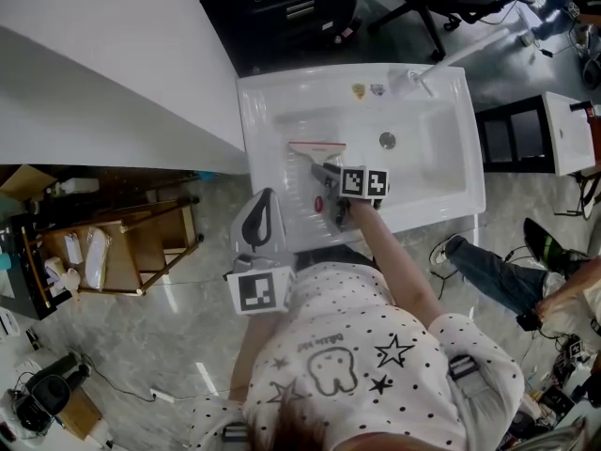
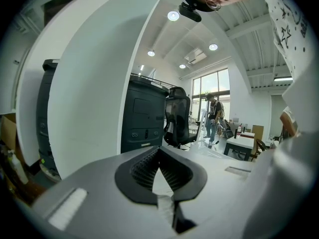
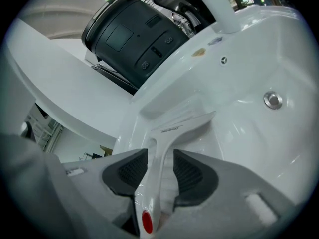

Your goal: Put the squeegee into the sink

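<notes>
1. The right gripper (image 1: pixel 329 173) reaches down into a white sink (image 1: pixel 451 205), held by a person in a white star-and-dot shirt (image 1: pixel 366 365).
2. Its two dark ribbed pads (image 3: pixel 130 171) stand apart. The white handle of a squeegee (image 3: pixel 167 138) runs up between them, with a thin gap on either side, so neither pad presses on it.
3. The squeegee (image 1: pixel 305 169) is inside the sink. Its wide blade head lies just ahead of the right gripper's tips, across the ribbed slope of the basin.
4. A red dot (image 3: pixel 146 222) marks the handle's end, which sits back toward the gripper's body, behind the pads.
5. The round metal drain (image 3: pixel 272 99) is ahead of this gripper and to its right, apart from the squeegee. The faucet (image 1: pixel 420 83) stands farther ahead, on the far rim.
6. The left gripper (image 1: pixel 265 200) is outside the sink, by its near left corner, behind the right gripper and to its left.
7. The left gripper (image 2: pixel 159 151) has its pad tips together and holds nothing.
</notes>
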Demonstrator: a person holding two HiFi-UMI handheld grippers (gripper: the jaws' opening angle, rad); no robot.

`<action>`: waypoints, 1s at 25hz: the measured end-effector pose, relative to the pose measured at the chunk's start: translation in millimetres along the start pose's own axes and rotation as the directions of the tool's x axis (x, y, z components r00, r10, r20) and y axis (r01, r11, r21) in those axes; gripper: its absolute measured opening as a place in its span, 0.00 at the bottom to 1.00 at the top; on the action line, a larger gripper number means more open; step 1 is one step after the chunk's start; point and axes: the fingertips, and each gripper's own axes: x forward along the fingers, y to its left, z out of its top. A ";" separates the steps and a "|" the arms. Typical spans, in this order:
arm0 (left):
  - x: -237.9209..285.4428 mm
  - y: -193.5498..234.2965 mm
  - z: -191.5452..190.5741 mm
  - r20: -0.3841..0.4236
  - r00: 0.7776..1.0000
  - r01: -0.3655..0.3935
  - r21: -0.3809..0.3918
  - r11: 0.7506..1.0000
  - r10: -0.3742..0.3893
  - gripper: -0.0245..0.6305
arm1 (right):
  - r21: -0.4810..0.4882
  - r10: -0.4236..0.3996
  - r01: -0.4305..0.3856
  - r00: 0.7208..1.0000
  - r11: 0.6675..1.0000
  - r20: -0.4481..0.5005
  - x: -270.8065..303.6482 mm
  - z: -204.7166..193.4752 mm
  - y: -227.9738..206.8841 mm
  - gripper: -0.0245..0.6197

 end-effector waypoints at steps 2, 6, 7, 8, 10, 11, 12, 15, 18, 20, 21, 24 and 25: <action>-1.8 0.0 -0.6 -0.005 1.000 0.004 -0.005 1.000 -0.004 0.03 | 0.008 0.002 -0.002 1.000 1.000 0.017 -4.0 -0.8 -0.2 0.27; -2.2 -0.7 -1.6 -0.003 1.000 0.011 -0.003 1.000 -0.011 0.03 | -0.010 0.004 -0.004 0.998 1.000 0.056 -12.8 3.5 1.7 0.27; -3.0 -1.6 -1.9 -0.002 1.000 0.009 -0.005 1.000 -0.009 0.03 | -0.027 -0.003 0.005 0.997 1.000 0.071 -16.3 4.8 2.0 0.27; -3.9 -2.9 -1.9 -0.001 1.000 0.007 -0.007 1.000 -0.007 0.03 | -0.051 -0.012 0.017 0.995 0.999 0.094 -20.7 6.8 2.6 0.27; -4.1 -7.1 -0.4 0.006 1.000 0.019 -0.007 1.000 -0.019 0.03 | -0.115 -0.029 0.049 0.985 0.992 0.170 -33.0 15.3 6.3 0.24; -3.5 -10.0 0.9 0.011 0.999 0.034 -0.004 0.999 -0.034 0.03 | -0.149 -0.033 0.068 0.975 0.986 0.222 -41.2 21.1 9.5 0.19; -3.2 -13.4 1.8 0.014 0.999 0.051 -0.001 0.999 -0.051 0.03 | -0.181 -0.033 0.086 0.961 0.980 0.275 -50.0 25.9 13.1 0.10; -7.5 -23.9 0.5 0.014 0.996 0.083 0.000 0.997 -0.083 0.03 | -0.255 -0.024 0.132 0.921 0.958 0.389 -74.3 29.8 22.5 0.03; -14.6 -33.9 -0.7 0.017 0.995 0.099 0.003 0.995 -0.099 0.03 | -0.321 -0.012 0.173 0.894 0.931 0.447 -95.5 28.1 32.1 0.03; -19.4 -40.5 0.0 0.024 0.994 0.108 0.009 0.994 -0.108 0.03 | -0.370 0.006 0.197 0.876 0.908 0.482 -109.3 28.7 42.0 0.03; -22.1 -43.8 0.7 0.029 0.993 0.113 0.012 0.994 -0.113 0.03 | -0.396 0.018 0.208 0.868 0.894 0.496 -116.2 29.0 47.6 0.03; -33.4 -55.8 1.1 0.042 0.991 0.125 0.018 0.992 -0.125 0.03 | -0.464 0.058 0.231 0.847 0.855 0.529 -139.0 26.3 64.1 0.03; -37.0 -59.8 1.3 0.047 0.990 0.129 0.020 0.991 -0.129 0.03 | -0.481 0.069 0.239 0.840 0.844 0.538 -146.6 25.2 68.8 0.03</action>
